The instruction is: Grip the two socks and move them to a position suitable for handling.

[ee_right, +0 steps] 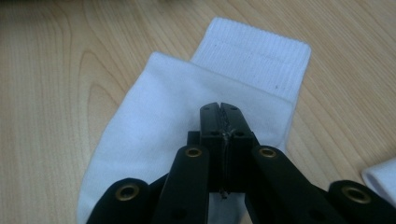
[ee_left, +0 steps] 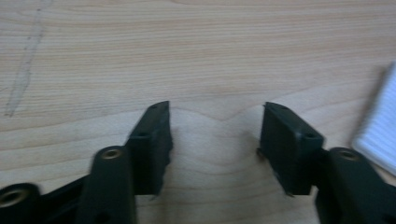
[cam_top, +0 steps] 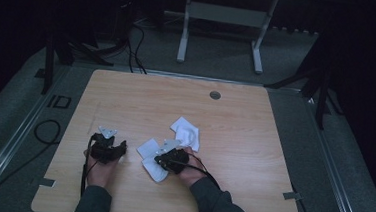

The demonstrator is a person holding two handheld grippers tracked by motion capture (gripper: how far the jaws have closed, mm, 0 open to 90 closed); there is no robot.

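Note:
Two white socks lie on the wooden table. One sock is folded over itself, its ribbed cuff pointing away from the person. My right gripper is shut, its tips resting on top of this folded sock; no fabric is visibly pulled up between the pads. The second sock lies crumpled just beyond it. My left gripper is open over bare wood, left of the folded sock, whose ribbed edge lies at its right.
A round cable hole sits near the table's far edge. Behind the table stands a grey metal frame on the carpet. Black cables loop on the floor at the left. Bare wood surrounds the socks.

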